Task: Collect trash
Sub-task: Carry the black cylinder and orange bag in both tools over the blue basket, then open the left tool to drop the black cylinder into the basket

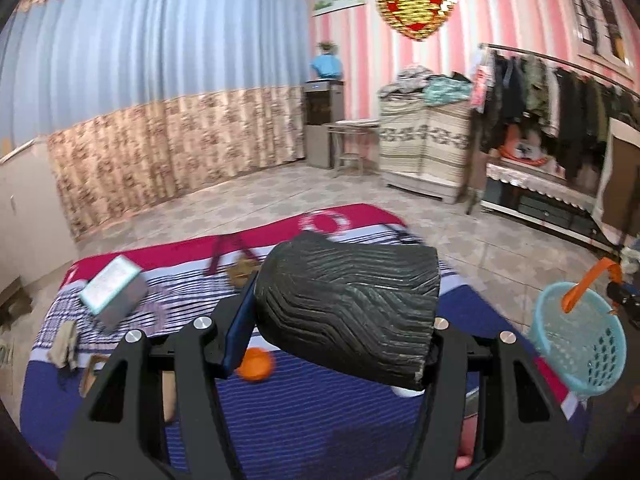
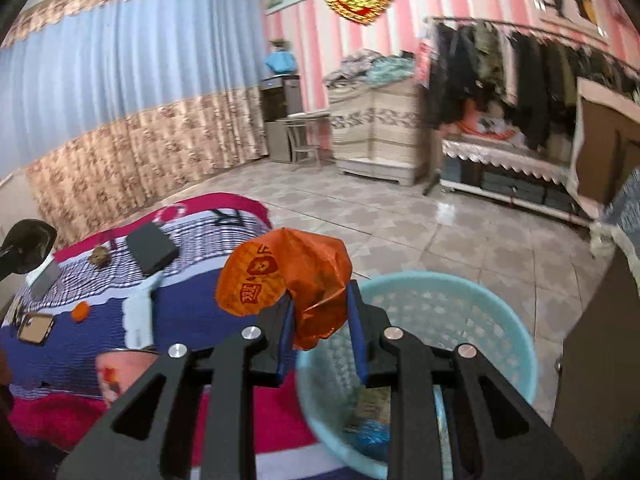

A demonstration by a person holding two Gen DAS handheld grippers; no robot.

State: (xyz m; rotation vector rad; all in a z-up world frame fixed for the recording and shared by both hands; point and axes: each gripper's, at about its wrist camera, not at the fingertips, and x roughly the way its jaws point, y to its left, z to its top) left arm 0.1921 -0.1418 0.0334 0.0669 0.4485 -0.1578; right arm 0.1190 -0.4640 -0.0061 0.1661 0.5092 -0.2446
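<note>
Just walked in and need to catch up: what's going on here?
A person with a gripper in each hand is clearing trash off a bed with a striped blue and red cover. The left gripper clamps a dark ridged shoe sole. The right gripper pinches a crumpled orange plastic wrapper just beside the rim of a light blue plastic basket, which already holds some scraps. A small orange lid remains on the bed.

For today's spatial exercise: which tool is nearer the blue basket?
Right. The right tool, gripping an orange wrapper, is at the basket's rim; the left tool, holding a black piece, is over the bed.
</note>
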